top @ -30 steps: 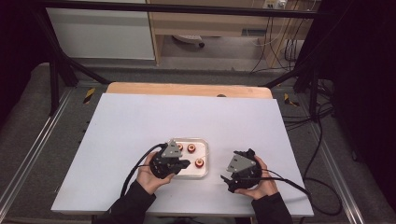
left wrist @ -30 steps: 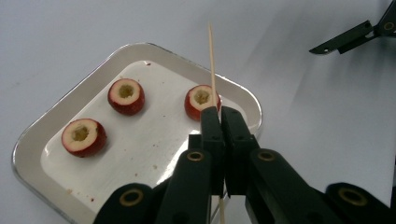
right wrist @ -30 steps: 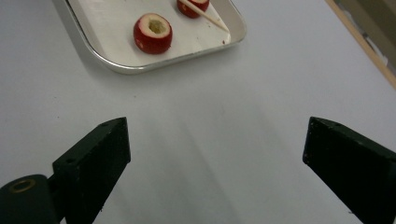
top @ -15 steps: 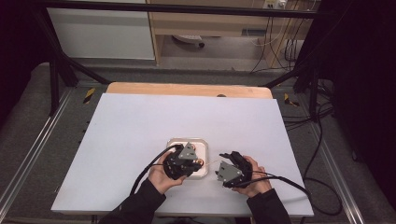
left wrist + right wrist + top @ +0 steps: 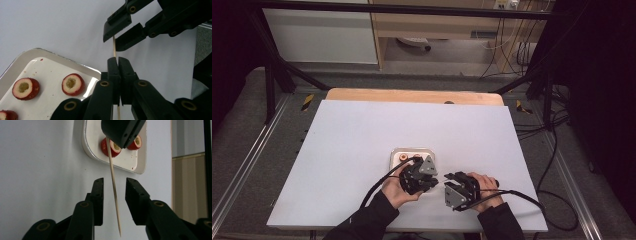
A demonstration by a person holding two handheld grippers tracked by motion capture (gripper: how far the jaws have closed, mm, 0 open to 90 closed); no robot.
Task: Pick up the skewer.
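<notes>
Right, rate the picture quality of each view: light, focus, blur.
High view: dim at the edges, even light on the white table, soft detail, no glare. Left gripper view: skewer and fruit slices crisp, the left tongs close up and slightly soft, the tray rim a little shiny. Right gripper view: skewer sharp between the right tongs, the tray behind slightly soft.

Skewer (image 5: 113,180): thin pale wood, matt, smooth, pointed tip. Tray (image 5: 37,53): white inside w/ slight sheen, looks like glazed or enamelled surface, rim duller grey-silver; a few red specks on it. Fruit slices (image 5: 73,84): glossy red skin, pale matt flesh, moist-looking yellowish centre. Left gripper (image 5: 118,65) & right gripper (image 5: 113,191): matt black plastic jaws, brass-coloured metal pins at the joints. Table (image 5: 377,130): flat matt pale grey-white sheet, smooth; bare wood strip at far edge.
</notes>
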